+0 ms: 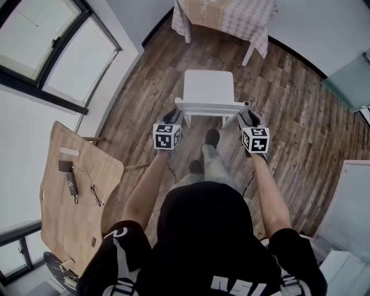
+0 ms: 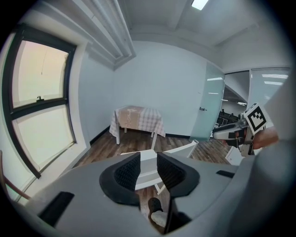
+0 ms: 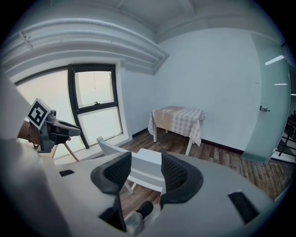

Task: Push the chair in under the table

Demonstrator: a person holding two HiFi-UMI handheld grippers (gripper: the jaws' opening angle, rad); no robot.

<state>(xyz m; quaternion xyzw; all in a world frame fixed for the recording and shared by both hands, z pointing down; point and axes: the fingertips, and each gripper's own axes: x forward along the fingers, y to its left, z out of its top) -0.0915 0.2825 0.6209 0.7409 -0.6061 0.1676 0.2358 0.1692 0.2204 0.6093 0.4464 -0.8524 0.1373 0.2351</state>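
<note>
In the middle of the wood floor (image 1: 289, 115), a white chair (image 1: 208, 89), well apart from the table (image 1: 231, 17) with the checked cloth by the far wall. Seat toward the table, back rail toward the person. Just by the left end of that rail, the left gripper (image 1: 175, 117), jaws a little apart, pinching nothing. Just by the right end, the right gripper (image 1: 247, 115), jaws spread a bit wider, also pinching nothing. Behind the chair, one dark shoe (image 1: 212, 137)
</note>
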